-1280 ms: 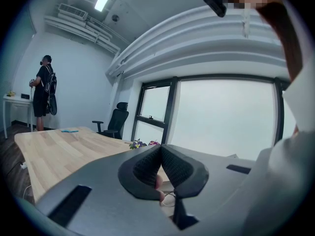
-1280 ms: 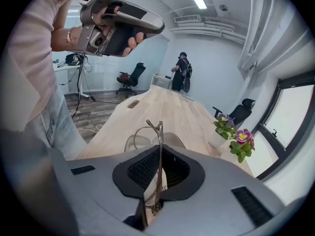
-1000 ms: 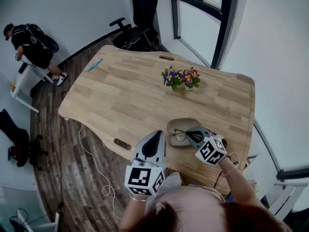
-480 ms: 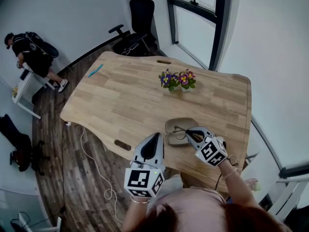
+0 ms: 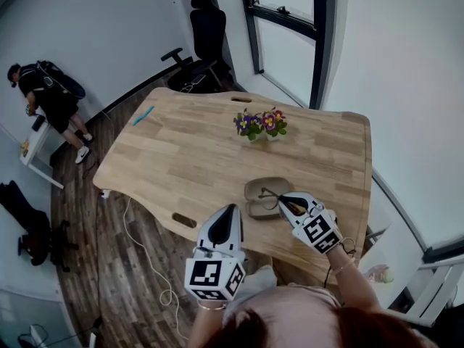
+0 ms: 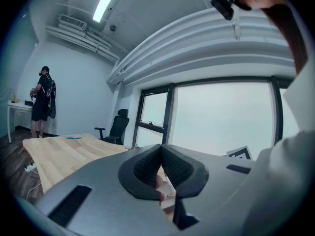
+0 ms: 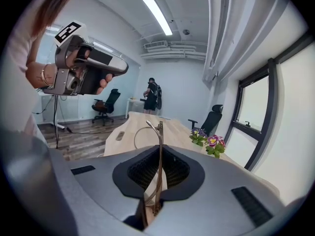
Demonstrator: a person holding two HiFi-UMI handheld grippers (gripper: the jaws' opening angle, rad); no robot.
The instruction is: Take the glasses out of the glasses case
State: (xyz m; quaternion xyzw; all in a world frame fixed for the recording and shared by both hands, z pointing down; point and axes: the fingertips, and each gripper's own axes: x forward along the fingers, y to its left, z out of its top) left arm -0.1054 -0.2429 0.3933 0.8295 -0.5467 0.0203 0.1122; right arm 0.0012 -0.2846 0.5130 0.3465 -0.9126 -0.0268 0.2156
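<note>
The tan glasses case [image 5: 255, 192] lies open near the table's front right edge. My right gripper [image 5: 283, 201] hovers over its right side, shut on the thin-framed glasses [image 5: 268, 195]. In the right gripper view the glasses [image 7: 158, 144] stand edge-on between the closed pads [image 7: 172, 173], one temple arm curving up and forward. My left gripper [image 5: 230, 212] is held off the table's front edge, left of the case, shut with nothing in it. Its pads [image 6: 147, 167] meet at the tip in the left gripper view, and it also shows as the left gripper [image 7: 86, 70] held in a hand.
A small pot of purple and pink flowers [image 5: 259, 123] stands mid-table behind the case. A blue object [image 5: 142, 115] lies at the far left corner of the wooden table [image 5: 181, 158]. A black office chair [image 5: 203, 31] stands beyond it. A person [image 5: 47, 93] stands at a white desk far left.
The head view has shifted slightly, so everything sits a little left. The right gripper keeps its hold on the glasses over the case. The left gripper stays shut off the front edge.
</note>
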